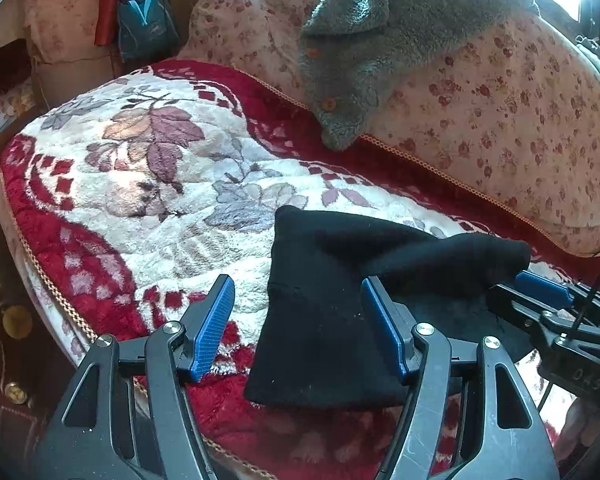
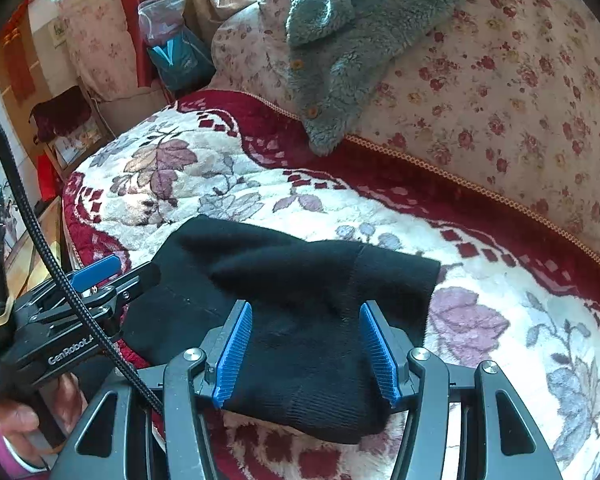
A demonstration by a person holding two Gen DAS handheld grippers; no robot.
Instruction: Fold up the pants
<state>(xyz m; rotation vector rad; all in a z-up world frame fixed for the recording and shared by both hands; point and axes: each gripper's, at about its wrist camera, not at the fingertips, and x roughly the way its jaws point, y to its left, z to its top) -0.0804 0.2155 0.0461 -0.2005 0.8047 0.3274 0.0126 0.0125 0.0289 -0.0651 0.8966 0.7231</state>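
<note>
The black pants [image 1: 320,328] lie folded into a small bundle on the plush sofa cover, seen in both views [image 2: 292,280]. My left gripper [image 1: 300,324] hovers over the bundle's left part, open, its blue pads wide apart and pressing on nothing. Over the bundle's near right part my right gripper [image 2: 307,354] is also open, with the cloth lying below and between its pads, not pinched. Each gripper shows in the other's view: the right one [image 1: 540,290] at the bundle's right end, the left one [image 2: 100,276] at its left end.
The red and white floral plush cover [image 1: 140,184] spans the seat. A grey fleece garment [image 1: 380,40] with buttons hangs over the flowered sofa back [image 1: 520,128]. A teal bag [image 2: 180,56] stands behind the seat's far end. A hand [image 2: 16,416] holds the left gripper.
</note>
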